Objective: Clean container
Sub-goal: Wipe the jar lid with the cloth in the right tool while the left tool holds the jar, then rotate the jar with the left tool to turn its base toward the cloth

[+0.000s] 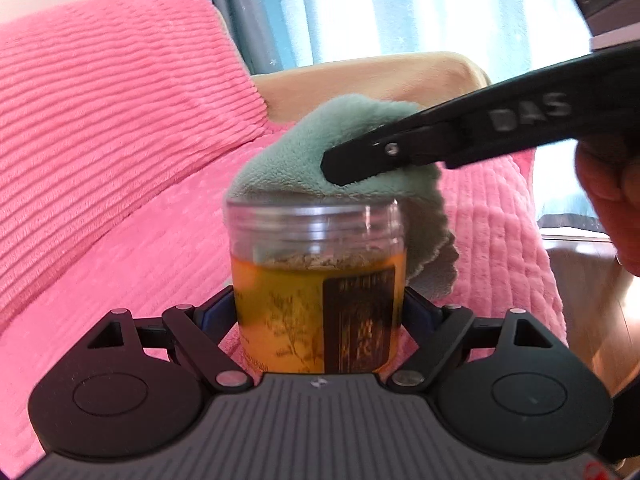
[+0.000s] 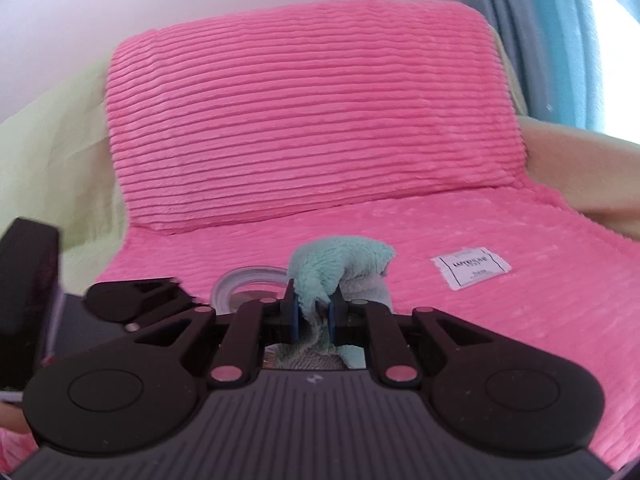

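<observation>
Wiping step: your left gripper [image 1: 320,312] clamped the jar [image 1: 318,292] above the pink seat [image 2: 440,320]; your right gripper [image 2: 314,312] pinched the green cloth [image 1: 320,152] on its rim. Next called for rubbing around the mouth.

The right gripper [image 1: 344,168], reaching in over the jar [image 1: 316,288], carries raised letters "DAS" along its black finger. The jar has a dark label [image 1: 358,320] with print too blurred to read. On the pink cover [image 2: 520,320] lies a white tag [image 2: 472,268] with a line of dark capitals, too small to make out.
</observation>
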Demonstrator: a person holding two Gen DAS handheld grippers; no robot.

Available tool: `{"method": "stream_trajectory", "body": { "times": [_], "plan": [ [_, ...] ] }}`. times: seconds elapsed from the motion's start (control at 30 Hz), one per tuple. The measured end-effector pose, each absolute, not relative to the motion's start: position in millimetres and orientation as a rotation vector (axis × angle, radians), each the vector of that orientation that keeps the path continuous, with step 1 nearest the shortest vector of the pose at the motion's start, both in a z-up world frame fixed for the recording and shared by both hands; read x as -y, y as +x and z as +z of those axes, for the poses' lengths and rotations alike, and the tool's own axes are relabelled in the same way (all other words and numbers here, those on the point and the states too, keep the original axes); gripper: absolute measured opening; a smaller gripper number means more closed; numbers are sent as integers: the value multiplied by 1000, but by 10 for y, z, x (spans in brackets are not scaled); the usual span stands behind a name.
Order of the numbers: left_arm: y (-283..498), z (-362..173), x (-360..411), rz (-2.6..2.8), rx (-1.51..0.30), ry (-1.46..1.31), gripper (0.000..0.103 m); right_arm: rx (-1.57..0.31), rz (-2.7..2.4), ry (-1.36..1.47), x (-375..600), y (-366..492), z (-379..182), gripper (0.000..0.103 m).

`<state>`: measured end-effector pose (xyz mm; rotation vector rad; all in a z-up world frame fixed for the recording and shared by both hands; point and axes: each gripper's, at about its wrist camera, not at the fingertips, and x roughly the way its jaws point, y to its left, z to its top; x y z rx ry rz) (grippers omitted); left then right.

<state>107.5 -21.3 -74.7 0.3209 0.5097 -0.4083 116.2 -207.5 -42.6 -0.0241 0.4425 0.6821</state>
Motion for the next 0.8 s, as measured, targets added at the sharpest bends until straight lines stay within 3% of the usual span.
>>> {"method": "stream_trajectory", "body": {
  "times": [0.4,0.67,0.8],
  "plan": [
    [1123,-724,232,-413,-480,337,85,-500,554,-1,2145,1373,-606,11],
    [1267,-762,281,-391,-468,303,85,-363,549,102,2301,1298,-386,11],
    [1269,-774,283,-386,-463,294,85,-387,642,83,2218,1253,-416,11]
  ]
}}
